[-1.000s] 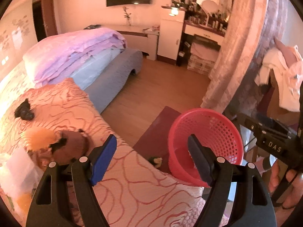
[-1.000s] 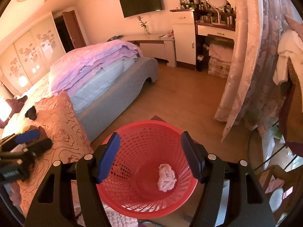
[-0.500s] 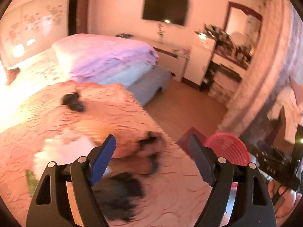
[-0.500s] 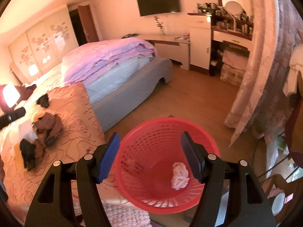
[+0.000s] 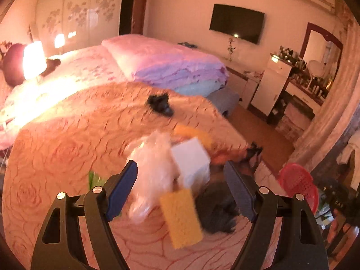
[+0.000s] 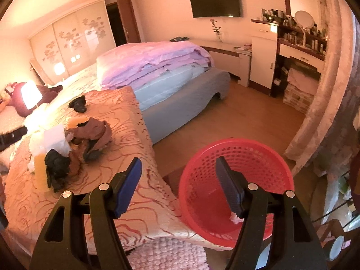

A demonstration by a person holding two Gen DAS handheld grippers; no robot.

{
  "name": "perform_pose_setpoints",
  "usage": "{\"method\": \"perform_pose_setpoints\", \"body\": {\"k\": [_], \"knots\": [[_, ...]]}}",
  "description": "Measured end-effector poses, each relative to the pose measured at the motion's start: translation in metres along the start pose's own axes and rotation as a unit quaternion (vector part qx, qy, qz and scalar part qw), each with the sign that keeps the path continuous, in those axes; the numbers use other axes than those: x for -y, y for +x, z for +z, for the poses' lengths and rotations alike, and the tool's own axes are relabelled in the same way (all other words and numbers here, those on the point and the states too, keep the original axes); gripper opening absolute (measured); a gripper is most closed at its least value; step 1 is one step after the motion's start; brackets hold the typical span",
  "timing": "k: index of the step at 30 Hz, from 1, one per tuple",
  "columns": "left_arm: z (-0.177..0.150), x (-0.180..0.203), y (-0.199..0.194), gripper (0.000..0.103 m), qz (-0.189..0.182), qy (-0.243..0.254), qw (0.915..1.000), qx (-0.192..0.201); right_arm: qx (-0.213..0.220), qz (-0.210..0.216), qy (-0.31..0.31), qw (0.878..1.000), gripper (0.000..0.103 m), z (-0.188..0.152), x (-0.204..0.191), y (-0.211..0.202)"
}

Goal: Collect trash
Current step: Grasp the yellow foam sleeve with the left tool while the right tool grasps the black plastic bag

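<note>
Yellow rectangular foam sponge [image 5: 181, 218] lies lower centre on the orange rose-patterned bedspread [image 5: 56, 157], between the spread, empty left gripper [image 5: 181, 191] fingers. Likely light, compressible; pinch across its short sides. Right gripper [image 6: 178, 185] spread, empty, above red mesh basket [image 6: 254, 157].

On the patterned orange bedspread [image 6: 126, 121]: one yellow rectangular sponge [image 5: 181, 218], one white box [image 5: 191, 162], one crumpled clear plastic bag [image 5: 153, 175], two black fabric clumps [image 5: 159, 104] [image 5: 217, 211], possibly more under blur. One red perforated plastic basket [image 6: 254, 157], holding one white crumpled wad [image 6: 235, 218].
</note>
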State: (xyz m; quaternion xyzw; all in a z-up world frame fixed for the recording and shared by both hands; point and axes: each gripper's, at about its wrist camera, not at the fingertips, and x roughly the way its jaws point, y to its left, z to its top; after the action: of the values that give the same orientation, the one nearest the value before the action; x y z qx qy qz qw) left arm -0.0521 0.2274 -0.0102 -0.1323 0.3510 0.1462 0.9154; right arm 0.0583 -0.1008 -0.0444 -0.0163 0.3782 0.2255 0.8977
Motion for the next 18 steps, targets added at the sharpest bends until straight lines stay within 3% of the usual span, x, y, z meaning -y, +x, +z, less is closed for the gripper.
{"method": "perform_pose_setpoints", "body": {"k": [10,12,14,17,18], "knots": [[-0.039,-0.005,0.033,0.075,-0.008,-0.019,0.9978,-0.063,-0.008,0.020,-0.018,1.000,0.066,-0.005,-0.023,0.002],[-0.041,-0.004,0.036,0.068,-0.013,-0.019,0.9975,-0.067,-0.011,0.027,-0.023,0.999,0.066,-0.005,-0.029,0.004],[-0.043,-0.004,0.038,0.051,-0.017,-0.018,0.9971,-0.072,-0.016,0.035,-0.031,0.999,0.066,-0.008,-0.037,0.007],[-0.046,-0.003,0.038,0.033,-0.020,-0.021,0.9967,-0.076,-0.027,0.053,-0.048,0.997,0.066,-0.011,-0.055,0.012],[-0.046,-0.005,0.037,0.032,-0.021,-0.024,0.9966,-0.075,-0.030,0.058,-0.055,0.996,0.066,-0.011,-0.062,0.014]]}}
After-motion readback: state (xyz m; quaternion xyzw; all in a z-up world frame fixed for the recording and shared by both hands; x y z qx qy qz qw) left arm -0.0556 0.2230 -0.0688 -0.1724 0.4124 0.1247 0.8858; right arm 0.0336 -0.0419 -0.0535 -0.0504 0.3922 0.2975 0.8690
